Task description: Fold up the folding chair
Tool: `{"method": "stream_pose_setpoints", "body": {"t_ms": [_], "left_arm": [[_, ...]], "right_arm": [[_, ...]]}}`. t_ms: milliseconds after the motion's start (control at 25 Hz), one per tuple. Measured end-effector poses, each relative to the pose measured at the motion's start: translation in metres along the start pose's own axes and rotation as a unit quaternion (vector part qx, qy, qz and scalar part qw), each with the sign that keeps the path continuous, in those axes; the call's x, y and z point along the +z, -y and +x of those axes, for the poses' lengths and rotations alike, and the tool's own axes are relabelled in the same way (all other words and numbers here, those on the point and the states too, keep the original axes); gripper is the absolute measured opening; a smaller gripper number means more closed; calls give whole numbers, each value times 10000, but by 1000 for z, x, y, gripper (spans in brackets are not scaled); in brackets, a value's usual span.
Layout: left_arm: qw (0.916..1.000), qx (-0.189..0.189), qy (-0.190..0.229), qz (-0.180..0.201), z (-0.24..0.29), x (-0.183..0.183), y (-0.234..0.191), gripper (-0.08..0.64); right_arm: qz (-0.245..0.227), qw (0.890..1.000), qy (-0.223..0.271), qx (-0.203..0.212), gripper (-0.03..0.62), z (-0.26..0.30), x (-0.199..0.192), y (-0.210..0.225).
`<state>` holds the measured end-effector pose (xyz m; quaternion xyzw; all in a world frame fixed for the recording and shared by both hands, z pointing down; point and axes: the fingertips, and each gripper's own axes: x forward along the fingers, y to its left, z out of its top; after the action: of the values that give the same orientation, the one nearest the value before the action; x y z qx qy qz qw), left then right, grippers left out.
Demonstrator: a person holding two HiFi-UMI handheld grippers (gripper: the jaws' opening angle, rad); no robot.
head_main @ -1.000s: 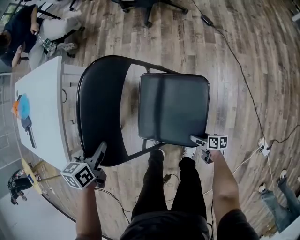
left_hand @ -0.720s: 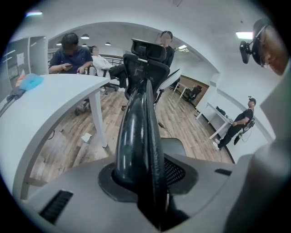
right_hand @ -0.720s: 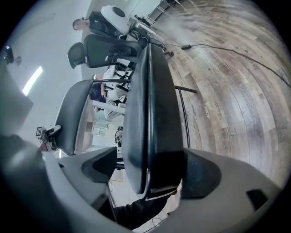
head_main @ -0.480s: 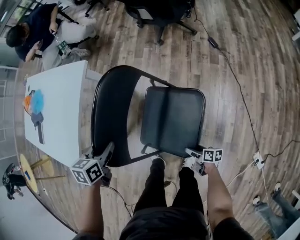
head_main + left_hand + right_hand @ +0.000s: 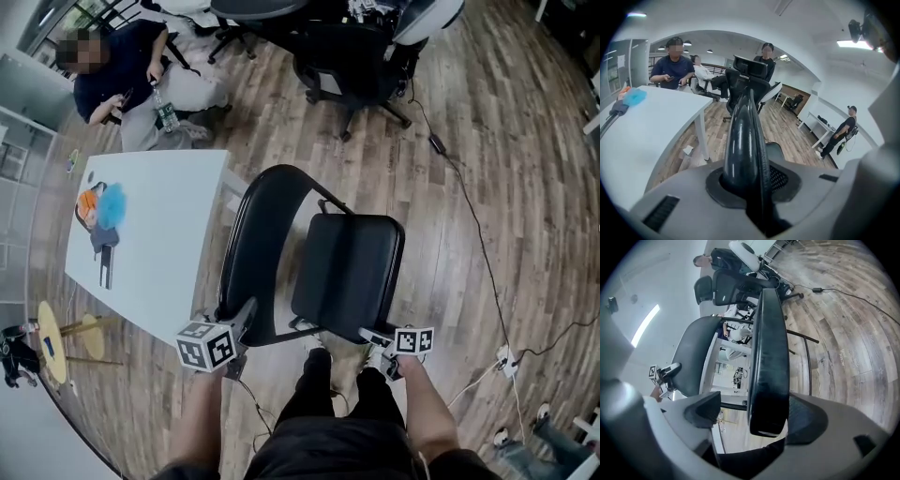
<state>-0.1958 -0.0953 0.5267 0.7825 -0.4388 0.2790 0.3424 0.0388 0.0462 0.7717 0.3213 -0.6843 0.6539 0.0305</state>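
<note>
Room: plank floor (image 5: 506, 141); white table (image 5: 150, 244) just beside the folding chair (image 5: 314, 262).
Left gripper (image 5: 246, 313): its jaws have just been closing and now pinch the backrest (image 5: 246, 253) rim near its lower corner, likely to steady the frame.
Right gripper (image 5: 372, 336): jaws apart around the seat (image 5: 349, 272) front edge. One pad lies against it and the other stands clear, probably to tip it upward.
Chair: on its legs, seat seemingly part raised, not yet flat against the backrest.
</note>
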Motion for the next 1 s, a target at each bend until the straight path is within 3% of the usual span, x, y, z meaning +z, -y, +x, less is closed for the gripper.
{"method": "stream_pose_setpoints", "body": {"t_ms": [600,840,1000], "left_arm": [[9980,-275,488,-276,-54,34,-6,91],[9979,-265,535,-253,-70,43,-5,106],[9975,-332,554,-276,-78,49,-11,118]], "right_arm": [[-839,9914,-440,900,432,65,-1,-171],[-1143,9825,-556,1358,431,110,-1,-231],[-1500,9698,-946,1673,431,136,-4,-264]]}}
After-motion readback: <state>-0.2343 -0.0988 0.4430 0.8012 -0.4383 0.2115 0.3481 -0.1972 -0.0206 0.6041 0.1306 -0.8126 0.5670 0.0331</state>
